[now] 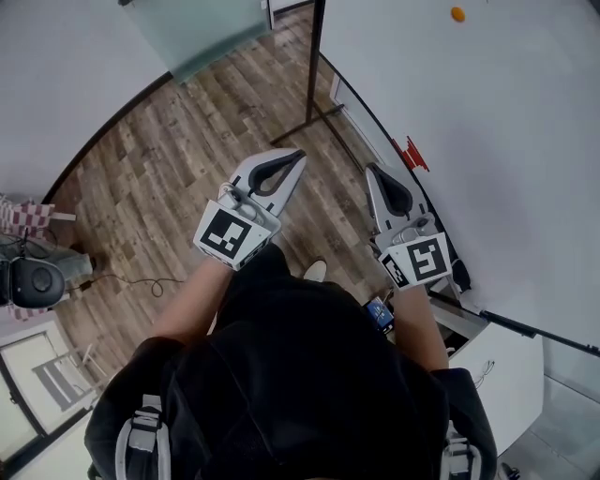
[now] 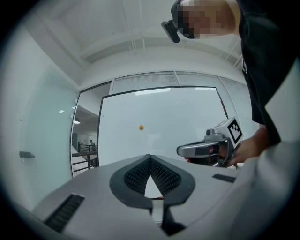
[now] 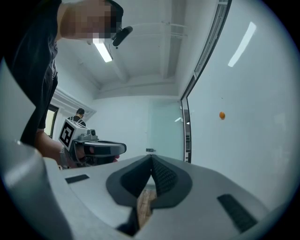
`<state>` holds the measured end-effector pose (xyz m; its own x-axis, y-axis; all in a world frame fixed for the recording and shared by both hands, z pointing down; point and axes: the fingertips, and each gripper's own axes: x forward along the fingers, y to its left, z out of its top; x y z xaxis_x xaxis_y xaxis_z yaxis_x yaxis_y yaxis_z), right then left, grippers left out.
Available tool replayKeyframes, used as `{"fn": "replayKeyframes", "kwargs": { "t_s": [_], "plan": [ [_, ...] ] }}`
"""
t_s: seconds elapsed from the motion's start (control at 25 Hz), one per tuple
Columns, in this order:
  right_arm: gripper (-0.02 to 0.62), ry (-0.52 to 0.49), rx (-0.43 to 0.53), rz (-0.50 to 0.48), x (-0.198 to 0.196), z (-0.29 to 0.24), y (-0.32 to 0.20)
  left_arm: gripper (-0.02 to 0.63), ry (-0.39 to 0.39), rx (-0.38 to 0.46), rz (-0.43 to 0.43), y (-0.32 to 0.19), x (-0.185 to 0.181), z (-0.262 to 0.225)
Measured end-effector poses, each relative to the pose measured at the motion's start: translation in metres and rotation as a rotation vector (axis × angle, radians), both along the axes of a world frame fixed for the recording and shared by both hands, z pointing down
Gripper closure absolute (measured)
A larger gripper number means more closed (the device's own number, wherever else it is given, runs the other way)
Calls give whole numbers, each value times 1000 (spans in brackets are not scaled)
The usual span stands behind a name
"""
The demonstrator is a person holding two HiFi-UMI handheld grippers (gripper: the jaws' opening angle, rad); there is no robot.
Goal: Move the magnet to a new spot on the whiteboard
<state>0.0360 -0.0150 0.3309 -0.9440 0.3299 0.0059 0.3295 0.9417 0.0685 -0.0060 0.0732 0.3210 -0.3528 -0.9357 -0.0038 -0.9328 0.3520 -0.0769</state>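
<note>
A small orange magnet (image 1: 457,14) sticks high on the whiteboard (image 1: 506,141), which fills the right of the head view. In the left gripper view the magnet (image 2: 141,127) is a dot near the middle of the whiteboard (image 2: 178,117), far ahead. The right gripper view shows the magnet (image 3: 221,115) up and to the right on the whiteboard (image 3: 253,140). My left gripper (image 1: 298,155) and right gripper (image 1: 372,169) are held side by side, well short of the board. Both are shut with nothing between the jaws, as the left gripper (image 2: 150,157) and right gripper (image 3: 151,157) show in their own views.
A red object (image 1: 412,155) sits at the whiteboard's lower edge. The board's black stand leg (image 1: 314,103) crosses the wooden floor (image 1: 169,178). A frosted glass panel (image 1: 197,28) stands at the back, a white cabinet (image 1: 506,375) at the right, and a chair (image 1: 33,281) at the left.
</note>
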Motion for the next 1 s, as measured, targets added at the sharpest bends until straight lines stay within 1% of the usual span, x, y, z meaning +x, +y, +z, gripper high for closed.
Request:
{"fn": "replayKeyframes", "kwargs": {
  "t_s": [0.16, 0.28, 0.52, 0.68, 0.84, 1.0],
  "plan": [
    [598, 14, 3, 13, -39, 14, -4, 604, 3, 4, 13, -3, -42, 13],
    [598, 11, 2, 52, -78, 21, -6, 604, 1, 8, 41, -6, -87, 20],
    [598, 26, 12, 143, -168, 18, 10, 604, 15, 11, 153, -1, -184, 18],
    [598, 33, 14, 238, -213, 16, 18, 604, 29, 8, 228, 6, -238, 19],
    [598, 41, 17, 344, -244, 17, 19, 604, 32, 4, 304, 5, -278, 18],
    [598, 62, 18, 437, -251, 21, 10, 604, 27, -17, 385, -6, -295, 22]
  ]
}}
